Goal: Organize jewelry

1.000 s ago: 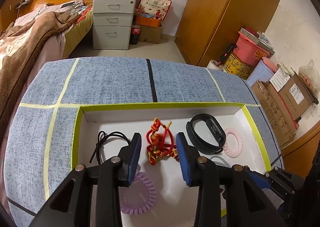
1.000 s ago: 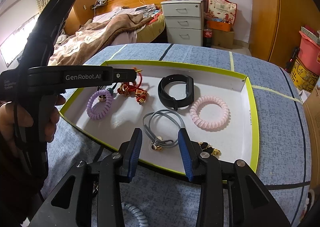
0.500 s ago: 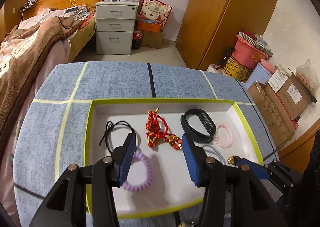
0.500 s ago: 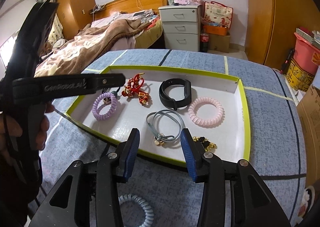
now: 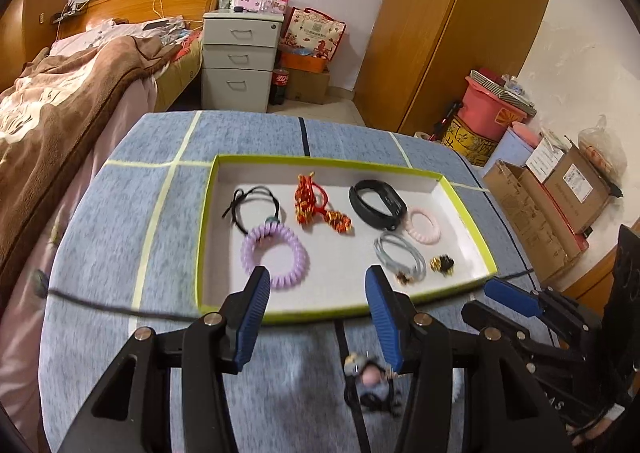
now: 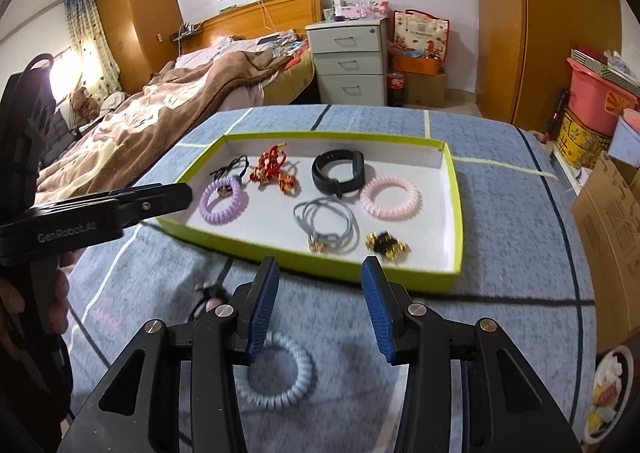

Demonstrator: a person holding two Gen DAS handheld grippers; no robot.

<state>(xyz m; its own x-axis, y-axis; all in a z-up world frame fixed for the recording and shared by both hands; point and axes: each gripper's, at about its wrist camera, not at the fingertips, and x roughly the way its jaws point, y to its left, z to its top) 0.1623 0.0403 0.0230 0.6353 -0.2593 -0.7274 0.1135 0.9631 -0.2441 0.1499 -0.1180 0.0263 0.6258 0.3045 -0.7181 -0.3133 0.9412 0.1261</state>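
Note:
A white tray with a green rim (image 5: 206, 221) holds a purple coil tie (image 5: 275, 255), a black cord (image 5: 256, 205), a red knotted bracelet (image 5: 316, 205), a black band (image 5: 378, 203), a pink coil (image 5: 424, 225), grey ties (image 5: 400, 257) and a gold-black clip (image 5: 442, 264). My left gripper (image 5: 318, 277) hovers open at the tray's near rim, holding nothing. My right gripper (image 6: 321, 265) is also open and empty, just short of the rim. Below it on the cloth lies a pale blue coil tie (image 6: 280, 373). A small tie with a pink charm (image 5: 370, 377) lies under the left gripper.
The tray sits on a blue tabletop (image 6: 520, 253) marked with tape lines. A person's hand (image 6: 56, 285) holds the left gripper at the left of the right wrist view. A thin black cable (image 5: 100, 305) crosses the cloth. A bed (image 6: 160, 113), drawers and boxes surround the table.
Both grippers have drawn back and up from the tray to its near rim, and their jaws stand wider. The purple coil and the grey ties stay in the tray.

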